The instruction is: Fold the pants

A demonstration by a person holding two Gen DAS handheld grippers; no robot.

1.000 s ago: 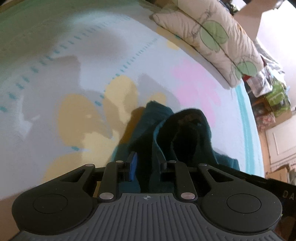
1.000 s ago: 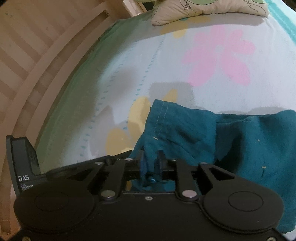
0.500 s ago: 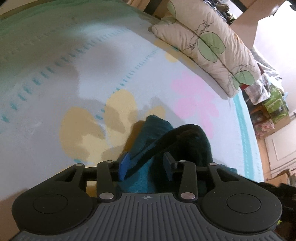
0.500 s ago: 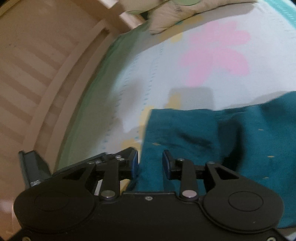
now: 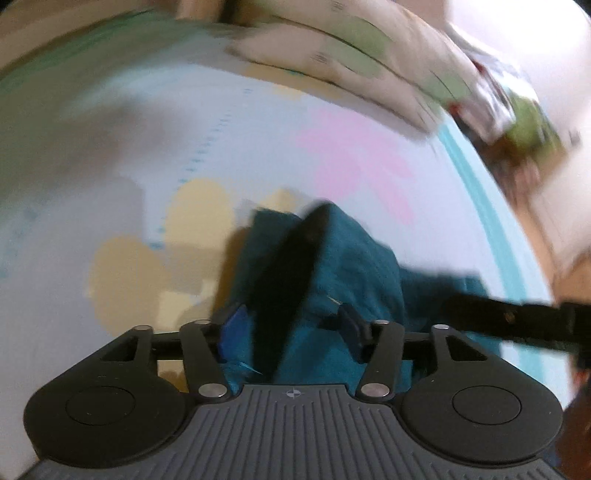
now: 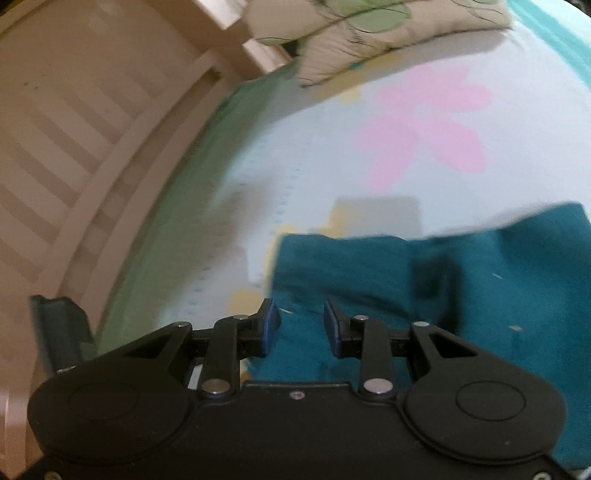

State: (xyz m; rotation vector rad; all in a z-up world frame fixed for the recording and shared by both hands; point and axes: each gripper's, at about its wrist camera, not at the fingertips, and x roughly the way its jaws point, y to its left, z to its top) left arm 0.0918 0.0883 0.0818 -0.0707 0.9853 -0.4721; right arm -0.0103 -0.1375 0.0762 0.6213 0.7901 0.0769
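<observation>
The teal pants [image 6: 461, 280] lie on the flowered bed sheet [image 6: 369, 177], folded over themselves. My right gripper [image 6: 300, 325] is open just above the near left edge of the fabric, holding nothing. In the left wrist view the pants [image 5: 354, 266] bunch up in a raised fold with a dark gap. My left gripper [image 5: 291, 332] is open wide with the cloth lying loose between its blue pads [image 5: 232, 328]. The view is blurred by motion.
A leaf-print pillow [image 6: 376, 33] lies at the head of the bed, also in the left wrist view [image 5: 354, 62]. A wooden slatted bed frame [image 6: 92, 140] runs along the left side. The other gripper's black body [image 5: 517, 321] shows at the right.
Both grippers went from shut on the pants to open. The fabric dropped onto the sheet. Both grippers have pulled back and the left view swings, blurred.
</observation>
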